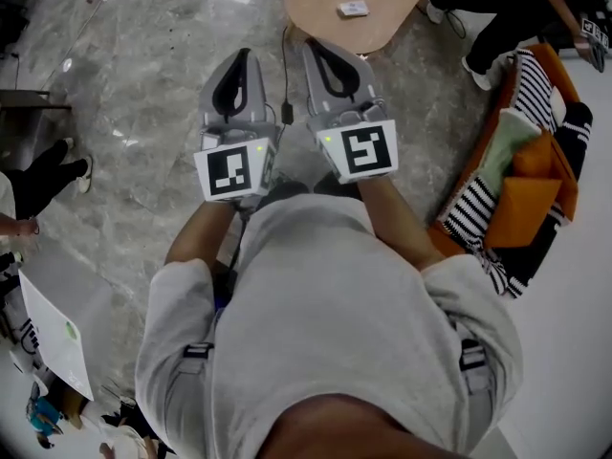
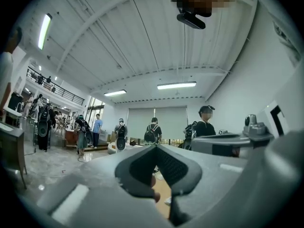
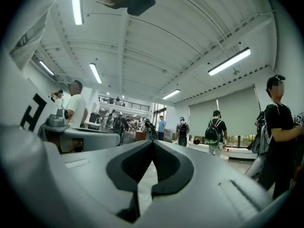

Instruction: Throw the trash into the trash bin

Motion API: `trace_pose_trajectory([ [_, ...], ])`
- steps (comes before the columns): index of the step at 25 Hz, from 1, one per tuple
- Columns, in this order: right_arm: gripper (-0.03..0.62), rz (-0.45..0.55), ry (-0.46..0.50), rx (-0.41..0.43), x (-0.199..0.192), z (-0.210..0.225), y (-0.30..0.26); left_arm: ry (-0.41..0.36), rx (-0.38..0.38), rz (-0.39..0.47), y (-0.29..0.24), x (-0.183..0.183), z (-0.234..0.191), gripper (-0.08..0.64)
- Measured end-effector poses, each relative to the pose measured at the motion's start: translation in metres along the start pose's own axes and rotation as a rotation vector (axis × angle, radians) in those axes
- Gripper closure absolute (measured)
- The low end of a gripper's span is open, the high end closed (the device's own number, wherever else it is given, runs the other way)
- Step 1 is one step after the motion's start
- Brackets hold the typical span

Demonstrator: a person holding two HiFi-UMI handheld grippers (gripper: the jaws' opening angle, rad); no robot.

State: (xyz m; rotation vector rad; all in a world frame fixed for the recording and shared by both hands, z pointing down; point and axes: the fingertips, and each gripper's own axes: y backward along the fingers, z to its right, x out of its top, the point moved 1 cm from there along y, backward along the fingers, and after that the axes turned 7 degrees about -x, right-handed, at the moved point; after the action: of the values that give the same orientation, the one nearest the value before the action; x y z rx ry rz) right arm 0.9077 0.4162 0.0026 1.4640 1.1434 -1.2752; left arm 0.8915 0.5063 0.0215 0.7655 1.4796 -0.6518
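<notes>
Both are closed up and empty, held side by side: left hand-held gripper (image 1: 240, 60), right hand-held gripper (image 1: 321, 50). The only candidate for trash is a small white item (image 1: 353, 9) on the wooden table (image 1: 316, 12), at about 1 o'clock from the right one and well apart.

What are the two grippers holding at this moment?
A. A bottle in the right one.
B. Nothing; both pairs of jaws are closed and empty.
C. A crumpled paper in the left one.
B: the left gripper and the right gripper each show their jaw tips meeting with nothing between them.
</notes>
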Motion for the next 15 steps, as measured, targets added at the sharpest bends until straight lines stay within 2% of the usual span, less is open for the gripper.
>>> trace_pose_trajectory([
  [6, 0.584, -0.044, 0.009, -0.072, -0.023, 0.042, -0.02, 0.022, -0.031, -0.008, -0.037, -0.016, -0.009, 0.541],
  [12, 0.584, -0.028, -0.012, -0.065, -0.039, 0.095, -0.086, -0.011, -0.05, -0.034, -0.125, -0.029, -0.017, 0.541],
  [15, 0.584, -0.053, -0.016, -0.05, -0.051, 0.127, -0.125, -0.006, -0.051, -0.062, -0.175, -0.037, -0.024, 0.541],
])
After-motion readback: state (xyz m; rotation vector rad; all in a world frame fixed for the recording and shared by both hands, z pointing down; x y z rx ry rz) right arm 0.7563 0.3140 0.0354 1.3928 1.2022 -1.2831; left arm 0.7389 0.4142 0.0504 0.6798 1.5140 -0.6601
